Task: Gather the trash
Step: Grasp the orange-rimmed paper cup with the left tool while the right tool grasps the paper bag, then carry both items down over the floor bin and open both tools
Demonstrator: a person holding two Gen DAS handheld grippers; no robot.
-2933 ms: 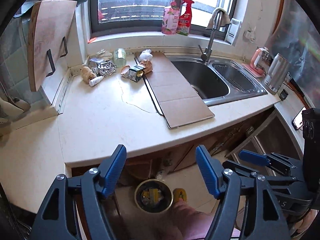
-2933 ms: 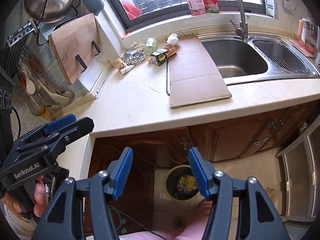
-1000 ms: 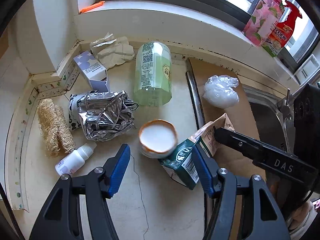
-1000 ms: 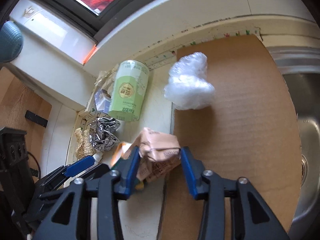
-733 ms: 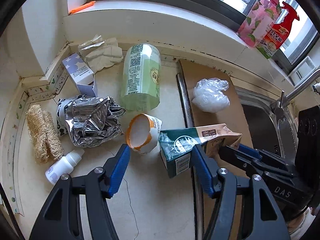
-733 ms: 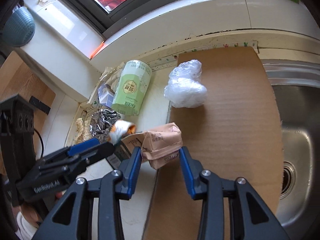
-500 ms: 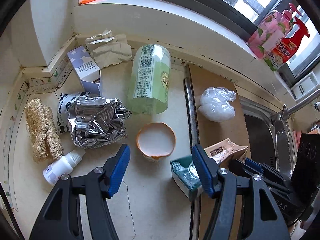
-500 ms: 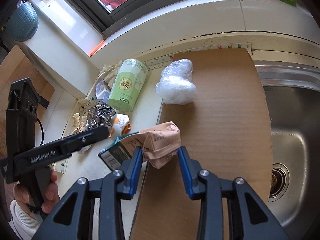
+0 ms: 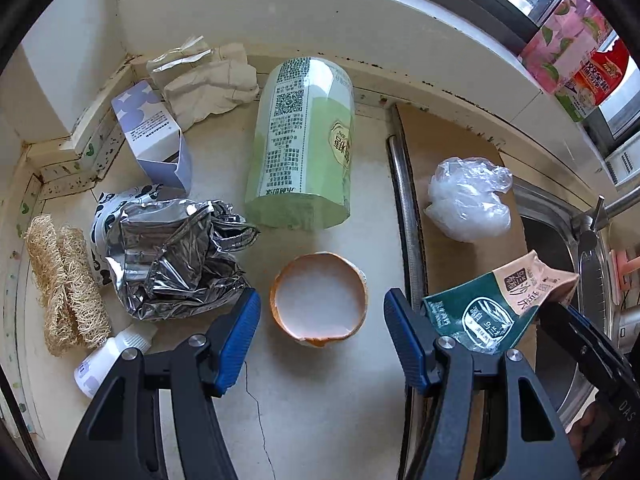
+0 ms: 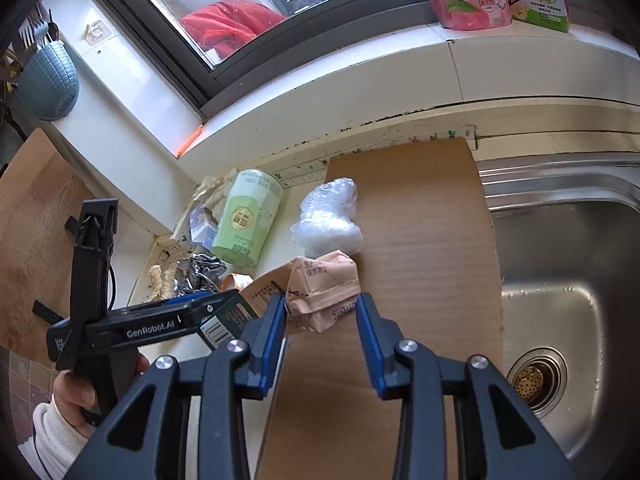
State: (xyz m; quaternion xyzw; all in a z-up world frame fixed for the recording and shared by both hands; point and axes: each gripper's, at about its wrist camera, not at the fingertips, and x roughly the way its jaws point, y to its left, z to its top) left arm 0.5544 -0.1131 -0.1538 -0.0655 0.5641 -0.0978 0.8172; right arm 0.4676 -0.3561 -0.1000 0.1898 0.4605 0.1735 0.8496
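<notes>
**Carton clamped, cup between open jaws**

On the pale countertop point(image 9: 320, 420) below the window sill: trash in a loose cluster. Right gripper point(image 10: 320, 312) clamped on the crumpled top of a green-and-tan milk carton point(image 10: 320, 292), carton raised off the surface above the cardboard sheet point(image 10: 420, 240), near the steel sink point(image 10: 560, 280). Left gripper point(image 9: 320, 320) above the counter, jaws apart, nothing pinched; between its blue pads, lower down, a torn orange-rimmed paper cup point(image 9: 320, 304), no contact visible. Just left of the cup, crumpled silver foil point(image 9: 176, 256); farther left, a loofah scrubber point(image 9: 64, 280) and a small white bottle point(image 9: 112, 356). Behind the cup, a pale green cylindrical container point(image 9: 304, 152) on its side. On the cardboard, a wad of clear plastic point(image 9: 468, 200). At the back corner, a small lavender box point(image 9: 152, 136) and crumpled paper point(image 9: 208, 80).
</notes>
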